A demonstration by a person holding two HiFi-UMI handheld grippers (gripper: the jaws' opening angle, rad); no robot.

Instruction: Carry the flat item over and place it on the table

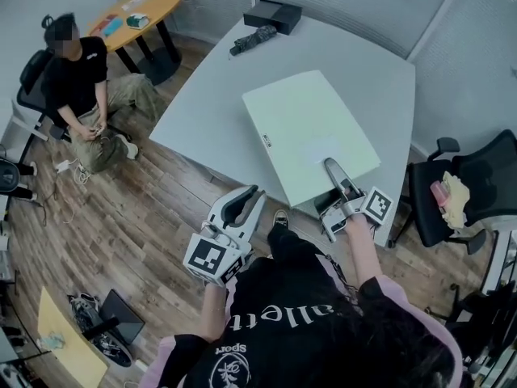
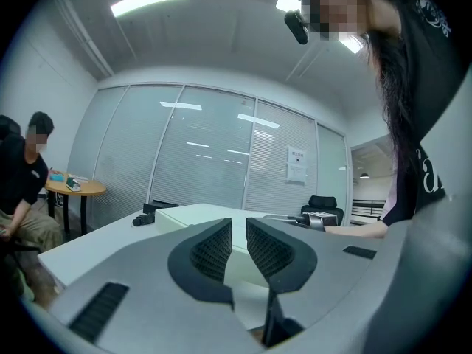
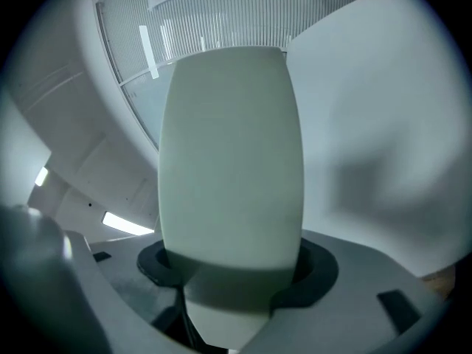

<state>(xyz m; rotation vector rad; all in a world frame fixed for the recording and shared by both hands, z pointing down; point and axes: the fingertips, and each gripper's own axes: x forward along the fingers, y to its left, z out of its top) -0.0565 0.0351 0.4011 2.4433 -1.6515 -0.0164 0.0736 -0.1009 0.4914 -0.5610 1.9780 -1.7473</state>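
Observation:
The flat item [image 1: 311, 132] is a pale green slab lying over the white table [image 1: 202, 95]; its near edge reaches past the table's front edge. My right gripper [image 1: 334, 175] is shut on that near edge, one jaw above the slab and one below. In the right gripper view the slab [image 3: 231, 153] runs edge-on out from between the jaws of the right gripper [image 3: 234, 265]. My left gripper [image 1: 246, 202] hangs over the floor just in front of the table, shut and empty. In the left gripper view its jaws [image 2: 238, 236] stand almost together, with the slab [image 2: 193, 216] beyond them.
A folded black umbrella [image 1: 253, 39] and a black box [image 1: 273, 14] lie at the table's far end. A seated person [image 1: 81, 83] is at the left beside a round wooden table [image 1: 141, 6]. An office chair [image 1: 460, 196] stands at the right. Bags and a yellow sheet [image 1: 69, 338] lie on the floor.

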